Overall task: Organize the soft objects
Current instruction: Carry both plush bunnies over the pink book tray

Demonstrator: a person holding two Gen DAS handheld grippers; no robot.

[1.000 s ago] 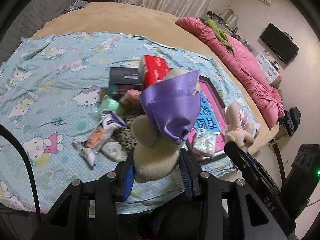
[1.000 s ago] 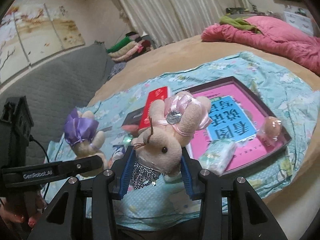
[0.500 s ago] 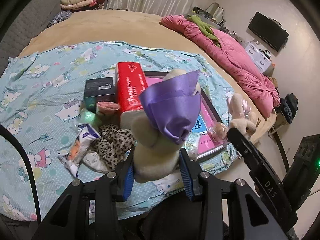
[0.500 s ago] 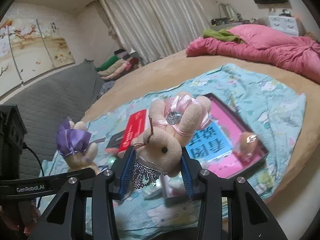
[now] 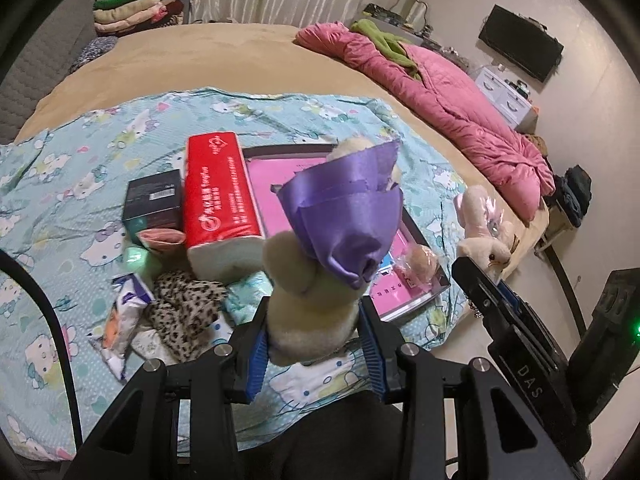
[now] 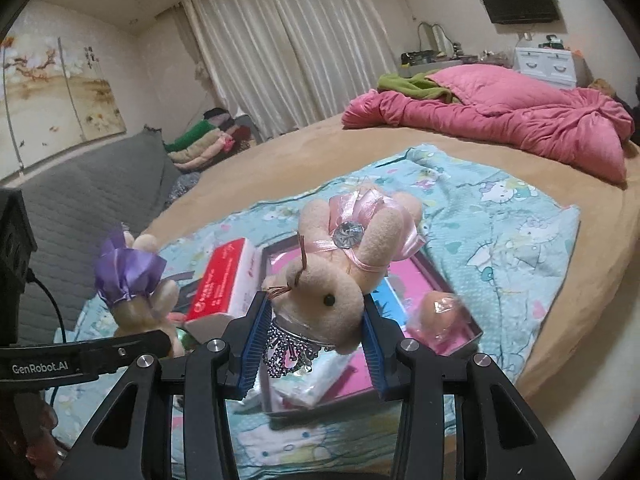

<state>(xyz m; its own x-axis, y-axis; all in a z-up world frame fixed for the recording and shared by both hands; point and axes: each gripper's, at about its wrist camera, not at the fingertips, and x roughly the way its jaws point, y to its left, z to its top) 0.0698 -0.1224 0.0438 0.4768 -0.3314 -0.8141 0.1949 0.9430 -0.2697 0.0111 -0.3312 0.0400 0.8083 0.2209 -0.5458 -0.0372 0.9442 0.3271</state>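
Observation:
My left gripper (image 5: 314, 354) is shut on a beige plush toy with a purple ribbon skirt (image 5: 320, 272), held in the air above the near edge of the Hello Kitty sheet (image 5: 120, 128). My right gripper (image 6: 314, 344) is shut on a beige plush bunny with a pink ribbon bow (image 6: 340, 276) and a beaded crown, held above the pink tray (image 6: 420, 276). The bunny also shows at the right of the left wrist view (image 5: 482, 232). The purple-skirted toy also shows at the left of the right wrist view (image 6: 136, 292).
On the sheet lie a red tissue pack (image 5: 218, 188), a black box (image 5: 152, 200), a leopard-print cloth (image 5: 182, 312), a wrapped packet (image 5: 120, 320) and the pink tray (image 5: 272, 176) with a wrapped pink ball (image 5: 418, 262). A pink quilt (image 5: 460, 100) lies at the bed's far right.
Both grippers have lifted and drawn back from the sheet with their toys still held. More of the bed and room shows now.

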